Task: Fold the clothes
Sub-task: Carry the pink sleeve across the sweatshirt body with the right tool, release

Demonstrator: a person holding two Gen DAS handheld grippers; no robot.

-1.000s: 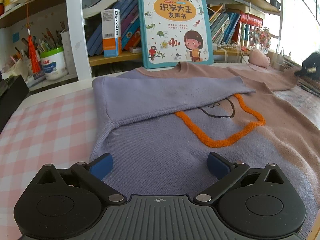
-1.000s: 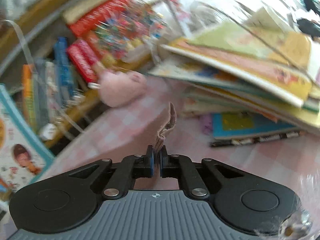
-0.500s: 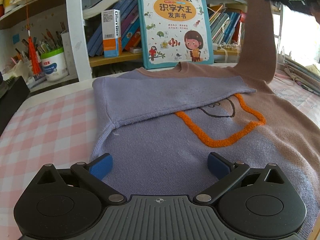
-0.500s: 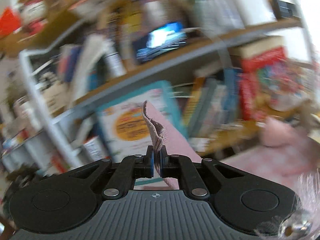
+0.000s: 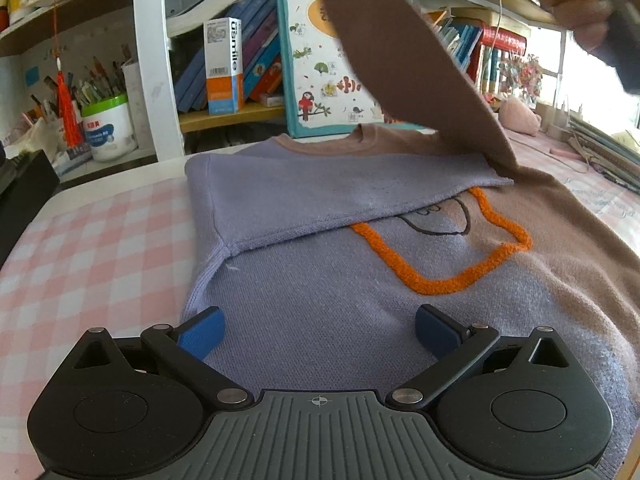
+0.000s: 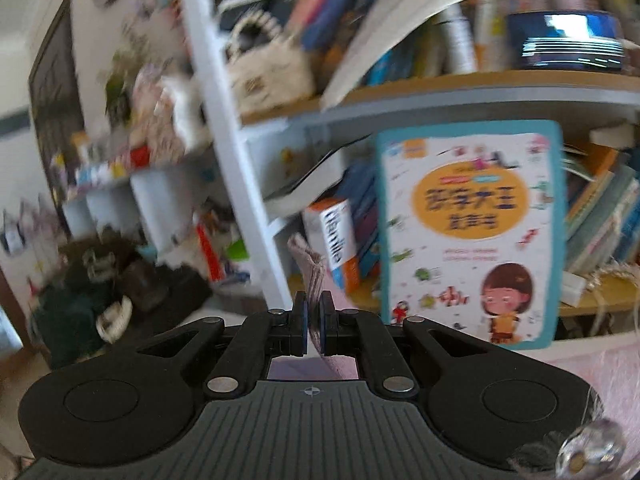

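A lilac and brown sweater [image 5: 320, 288] with an orange outline lies flat on the pink checked tablecloth [image 5: 88, 248]. Its lilac left sleeve [image 5: 328, 192] is folded across the chest. My left gripper [image 5: 318, 330] is open and empty, low over the sweater's hem. My right gripper [image 6: 313, 320] is shut on the cuff of the brown sleeve [image 6: 310, 268]. In the left wrist view the brown sleeve [image 5: 412, 64] hangs lifted above the sweater, held from the top of the frame.
A bookshelf [image 5: 160, 60] with books stands behind the table. A large children's book [image 5: 320, 72] leans at its foot. A white tub of pens [image 5: 106, 128] is at the left. A pink plush [image 5: 520, 116] and stacked books [image 5: 604, 148] lie at the right.
My right gripper has lifted the brown sleeve off the table at the right and swung it up and leftward over the sweater. My left gripper has not moved.
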